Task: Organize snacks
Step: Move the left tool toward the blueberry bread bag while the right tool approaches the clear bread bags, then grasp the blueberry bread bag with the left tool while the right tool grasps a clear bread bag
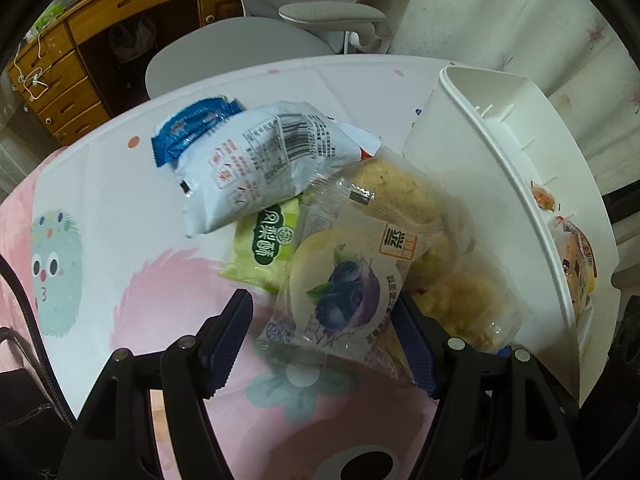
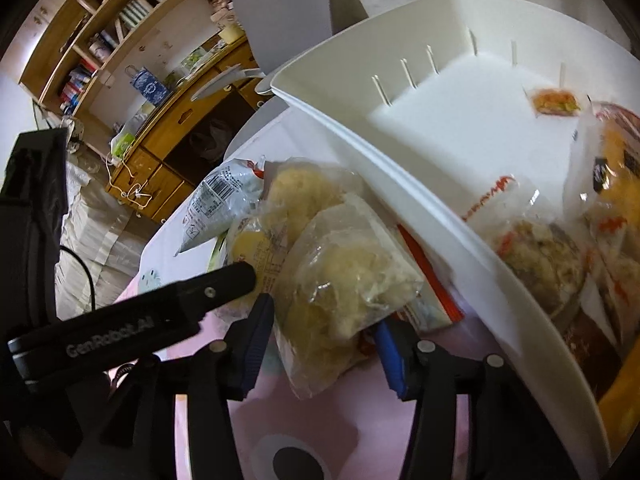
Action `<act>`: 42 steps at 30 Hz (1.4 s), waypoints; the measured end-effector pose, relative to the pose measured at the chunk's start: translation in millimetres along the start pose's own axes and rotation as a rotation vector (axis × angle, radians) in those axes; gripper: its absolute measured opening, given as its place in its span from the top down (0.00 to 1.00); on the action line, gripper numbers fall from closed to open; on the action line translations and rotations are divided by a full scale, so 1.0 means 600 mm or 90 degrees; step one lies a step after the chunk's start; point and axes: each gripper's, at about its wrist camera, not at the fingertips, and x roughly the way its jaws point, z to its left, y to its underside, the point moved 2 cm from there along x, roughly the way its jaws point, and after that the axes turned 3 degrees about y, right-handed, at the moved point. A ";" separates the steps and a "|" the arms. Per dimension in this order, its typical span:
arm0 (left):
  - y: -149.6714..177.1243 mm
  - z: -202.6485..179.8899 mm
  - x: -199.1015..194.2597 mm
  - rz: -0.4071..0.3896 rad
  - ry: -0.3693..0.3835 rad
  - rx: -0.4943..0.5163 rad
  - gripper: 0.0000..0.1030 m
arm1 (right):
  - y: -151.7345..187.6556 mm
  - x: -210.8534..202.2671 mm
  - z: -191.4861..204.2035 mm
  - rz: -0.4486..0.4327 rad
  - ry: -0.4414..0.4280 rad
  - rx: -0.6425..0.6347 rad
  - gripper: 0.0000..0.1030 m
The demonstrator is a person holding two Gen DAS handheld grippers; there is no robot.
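Observation:
A pile of snack packets lies on the pink and white tablecloth (image 1: 100, 200) beside a white plastic bin (image 1: 500, 184). My left gripper (image 1: 324, 336) is open and straddles a blueberry bun packet (image 1: 340, 288); its left pad stands clear of the wrapper. In the right wrist view my right gripper (image 2: 324, 348) is open around a clear bag of yellow cake (image 2: 340, 276) that rests on the cloth against the bin wall (image 2: 400, 184). The left gripper's black body (image 2: 120, 332) reaches in from the left.
The pile also holds a white barcode packet (image 1: 256, 160), a blue packet (image 1: 192, 128) and a green packet (image 1: 264, 248). Several packets lie in the bin (image 2: 540, 256). A grey office chair (image 1: 280, 40) and a wooden drawer unit (image 1: 60, 80) stand beyond the table.

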 end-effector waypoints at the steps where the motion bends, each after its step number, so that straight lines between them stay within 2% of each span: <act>1: -0.002 0.000 0.004 0.000 0.000 -0.002 0.32 | -0.002 0.001 -0.001 -0.001 -0.003 -0.004 0.52; 8: -0.009 -0.003 0.032 0.002 0.010 -0.029 0.33 | -0.005 0.003 0.009 0.002 0.011 -0.036 0.53; 14: -0.008 -0.008 0.030 -0.017 0.006 -0.019 0.45 | -0.004 0.000 0.008 0.016 0.005 -0.035 0.63; 18: 0.001 -0.012 0.019 -0.028 0.001 -0.027 0.51 | -0.005 -0.009 0.011 0.014 0.005 -0.042 0.66; 30: 0.043 -0.019 -0.051 -0.051 -0.006 -0.023 0.53 | 0.003 -0.069 0.035 -0.014 0.006 -0.101 0.68; 42: 0.136 -0.037 -0.147 -0.086 -0.003 -0.034 0.53 | 0.060 -0.171 0.052 -0.052 0.001 -0.173 0.68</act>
